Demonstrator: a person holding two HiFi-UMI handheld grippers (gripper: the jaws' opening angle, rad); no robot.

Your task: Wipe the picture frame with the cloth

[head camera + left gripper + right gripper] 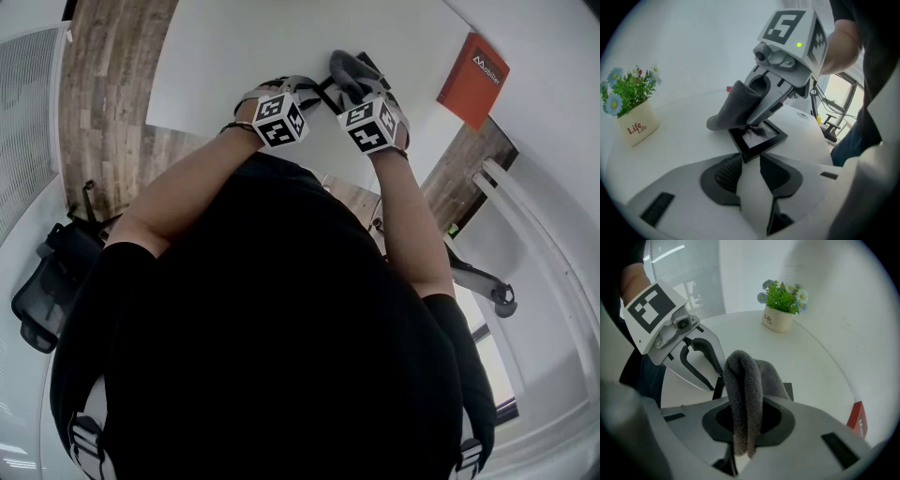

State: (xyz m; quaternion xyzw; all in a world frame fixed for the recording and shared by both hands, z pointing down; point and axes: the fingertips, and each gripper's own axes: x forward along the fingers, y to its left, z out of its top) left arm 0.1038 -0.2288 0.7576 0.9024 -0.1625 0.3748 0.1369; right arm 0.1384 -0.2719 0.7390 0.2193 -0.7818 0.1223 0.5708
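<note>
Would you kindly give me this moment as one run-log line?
left gripper: shut on frame corner | right gripper: shut on cloth | cloth: on frame | stage: wipe

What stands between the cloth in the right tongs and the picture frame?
Nothing visible does. The cloth, clamped in the right tongs, hangs at the far corner of the picture frame, which lies flat on the table.

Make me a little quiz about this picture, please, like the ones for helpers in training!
1. What does the right tool hold? A: a grey cloth. B: a sponge. C: a pencil.
2. True or false: the flower pot stands on top of the picture frame.
3. What colour is the box lying on the table?
Key: 1 A. 2 False. 3 Red.
</note>
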